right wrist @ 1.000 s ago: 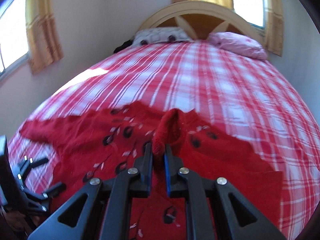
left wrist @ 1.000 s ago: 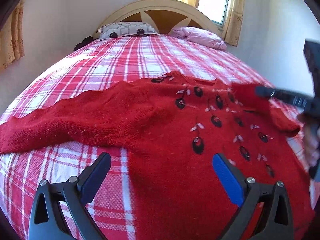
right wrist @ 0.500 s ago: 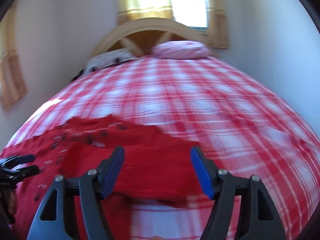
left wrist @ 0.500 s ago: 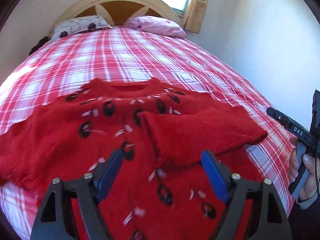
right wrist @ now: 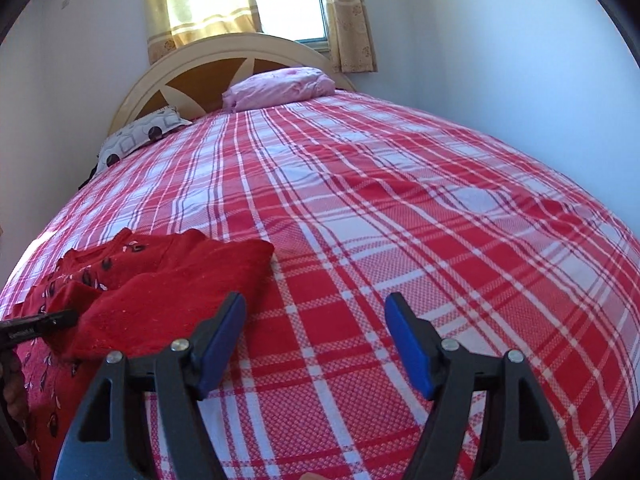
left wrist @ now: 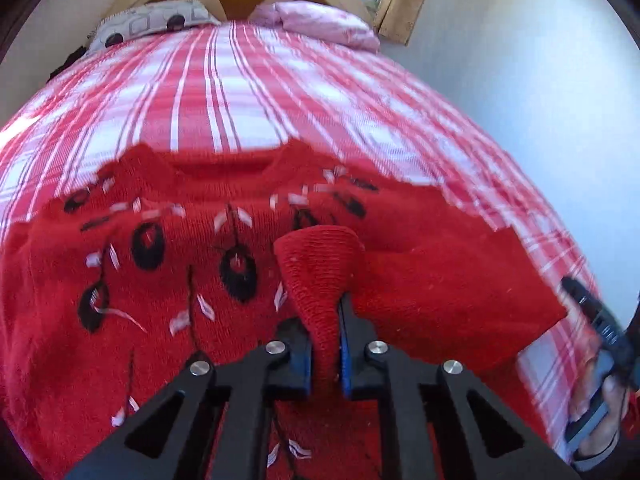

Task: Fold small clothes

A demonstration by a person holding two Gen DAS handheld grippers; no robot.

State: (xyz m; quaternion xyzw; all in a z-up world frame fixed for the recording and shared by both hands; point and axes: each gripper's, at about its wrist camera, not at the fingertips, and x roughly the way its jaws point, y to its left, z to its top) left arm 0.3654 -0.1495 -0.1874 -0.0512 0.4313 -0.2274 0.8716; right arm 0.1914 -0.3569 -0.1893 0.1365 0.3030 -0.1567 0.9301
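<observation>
While the left tool (left wrist: 324, 344) pinches a raised ribbed fold, probably a sleeve cuff, of the red sweater (left wrist: 160, 280) lying spread on the plaid bed (right wrist: 400, 208), the right tool (right wrist: 316, 340) hangs spread wide over bare bedspread just beside it.

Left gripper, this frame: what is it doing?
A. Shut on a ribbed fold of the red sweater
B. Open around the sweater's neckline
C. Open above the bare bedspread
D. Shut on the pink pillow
A. In the left wrist view the left gripper has its jaws closed on a raised ribbed fold of the red sweater, while the right gripper is open over the plaid bedspread.
</observation>
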